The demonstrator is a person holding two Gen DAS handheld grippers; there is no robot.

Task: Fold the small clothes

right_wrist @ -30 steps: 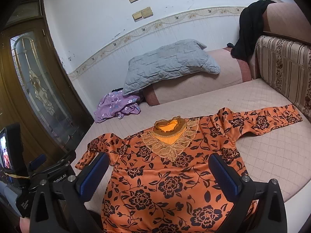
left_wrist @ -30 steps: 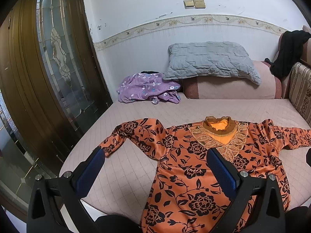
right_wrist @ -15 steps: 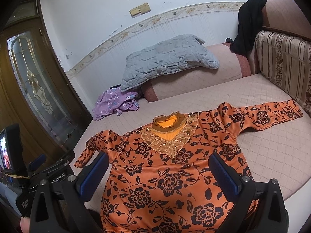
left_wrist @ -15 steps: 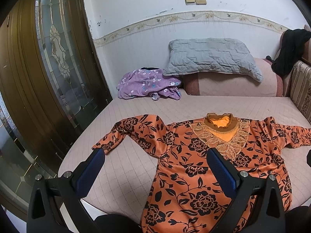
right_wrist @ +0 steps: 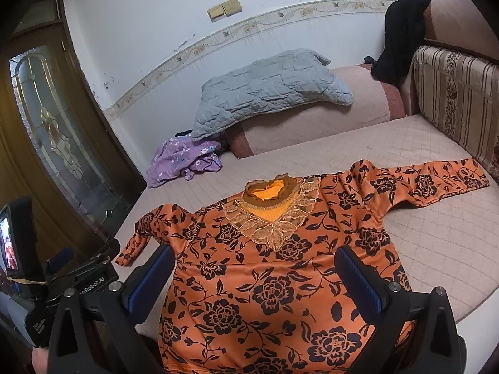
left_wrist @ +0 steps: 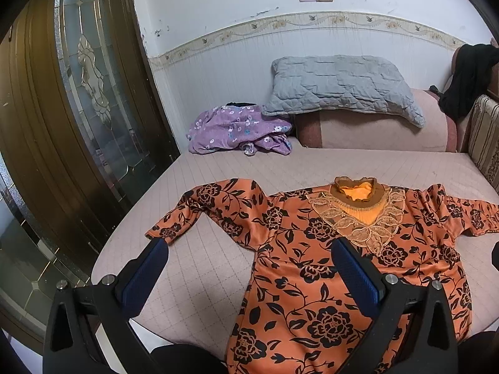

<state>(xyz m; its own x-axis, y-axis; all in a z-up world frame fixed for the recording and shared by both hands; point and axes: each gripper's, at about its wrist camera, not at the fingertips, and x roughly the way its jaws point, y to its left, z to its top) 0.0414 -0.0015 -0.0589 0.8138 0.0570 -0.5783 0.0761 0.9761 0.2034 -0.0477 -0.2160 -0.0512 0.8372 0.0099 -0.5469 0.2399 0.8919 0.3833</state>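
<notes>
The orange top [left_wrist: 327, 265] runs off the bottom edge in both views, hem unseen. In the left view its far sleeve end is cut off. The small screen [right_wrist: 7, 243] is blurred.

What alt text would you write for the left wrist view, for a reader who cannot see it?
An orange floral blouse lies spread flat on a pink quilted bed, sleeves out to both sides. The open left gripper hovers above its near edge, holding nothing. Behind lie a crumpled purple garment and a grey pillow.
</notes>
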